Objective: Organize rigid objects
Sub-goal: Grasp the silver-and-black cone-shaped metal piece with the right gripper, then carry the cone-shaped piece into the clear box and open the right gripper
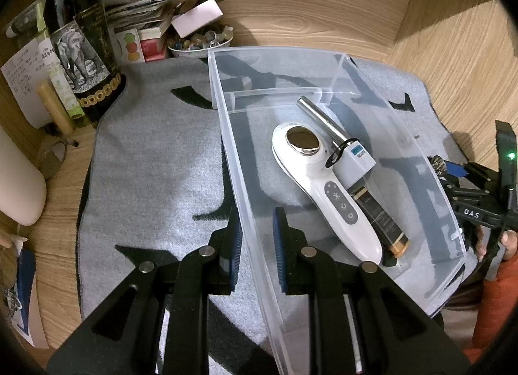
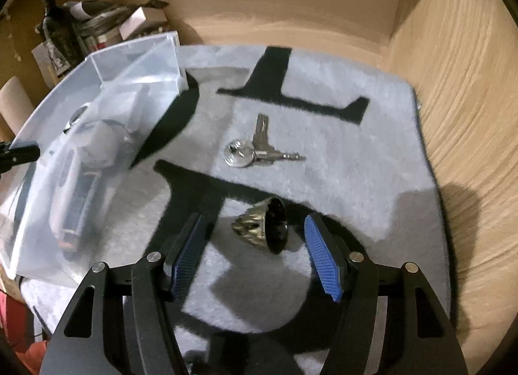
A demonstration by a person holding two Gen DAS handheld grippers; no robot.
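A clear plastic bin (image 1: 226, 122) lies on the grey mat (image 1: 155, 155). In it lie a white handheld device (image 1: 327, 190), a silver metal tube (image 1: 323, 119), a small white gadget with a blue screen (image 1: 356, 158) and a dark flat stick with a gold end (image 1: 382, 223). My left gripper (image 1: 257, 239) straddles the bin's left wall, its jaws a little apart around it. My right gripper (image 2: 255, 245) is open around a brass-coloured ridged bell (image 2: 262, 229) on the mat. Keys on a ring (image 2: 255, 151) lie beyond it. The bin shows at the left of the right wrist view (image 2: 136, 61).
A dark bottle with an elephant label (image 1: 81, 51), papers, small boxes and a bowl of beads (image 1: 200, 41) crowd the far left. Wooden walls (image 2: 453, 116) enclose the mat at the back and right. The right gripper shows at the left wrist view's right edge (image 1: 479, 200).
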